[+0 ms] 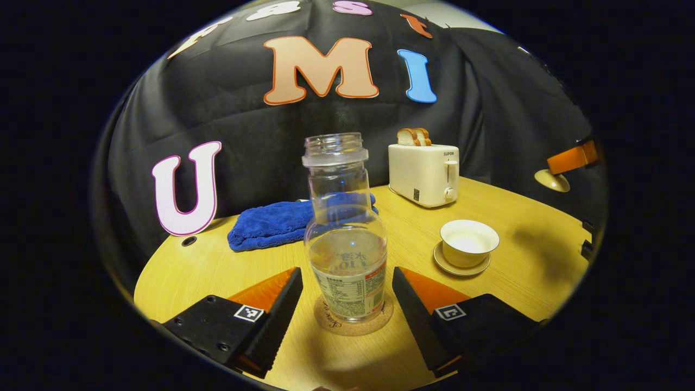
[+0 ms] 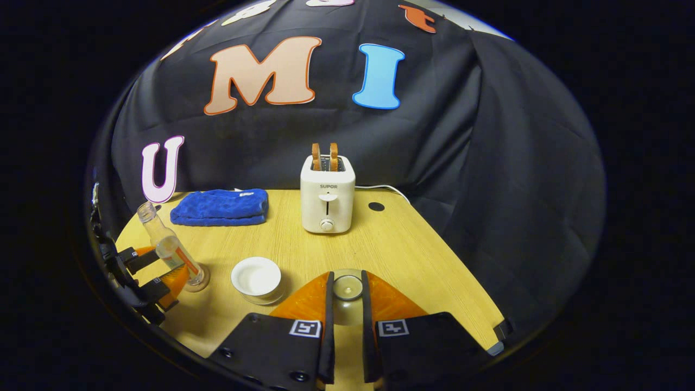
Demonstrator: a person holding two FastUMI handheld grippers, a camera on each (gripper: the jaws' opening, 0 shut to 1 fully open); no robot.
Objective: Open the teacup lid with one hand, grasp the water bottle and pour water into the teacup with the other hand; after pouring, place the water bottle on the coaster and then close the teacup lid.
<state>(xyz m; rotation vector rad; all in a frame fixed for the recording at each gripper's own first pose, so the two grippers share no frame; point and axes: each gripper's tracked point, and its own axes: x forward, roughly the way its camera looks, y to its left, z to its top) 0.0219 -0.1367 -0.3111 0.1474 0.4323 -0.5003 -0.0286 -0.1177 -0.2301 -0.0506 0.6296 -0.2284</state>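
The water bottle (image 1: 346,239) stands on the coaster (image 1: 353,317); right of it the teacup (image 1: 469,242) sits on its saucer (image 1: 461,267), toaster (image 1: 424,172) behind, towel (image 1: 271,224) behind the bottle

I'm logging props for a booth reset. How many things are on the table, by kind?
Water bottle: 1
Coaster: 1
Teacup: 1
Saucer: 1
Teacup lid: 1, held off the cup
Toaster: 1
Blue towel: 1
Total: 7

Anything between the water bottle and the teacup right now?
Nothing: bare table separates water bottle from teacup in the left gripper view.
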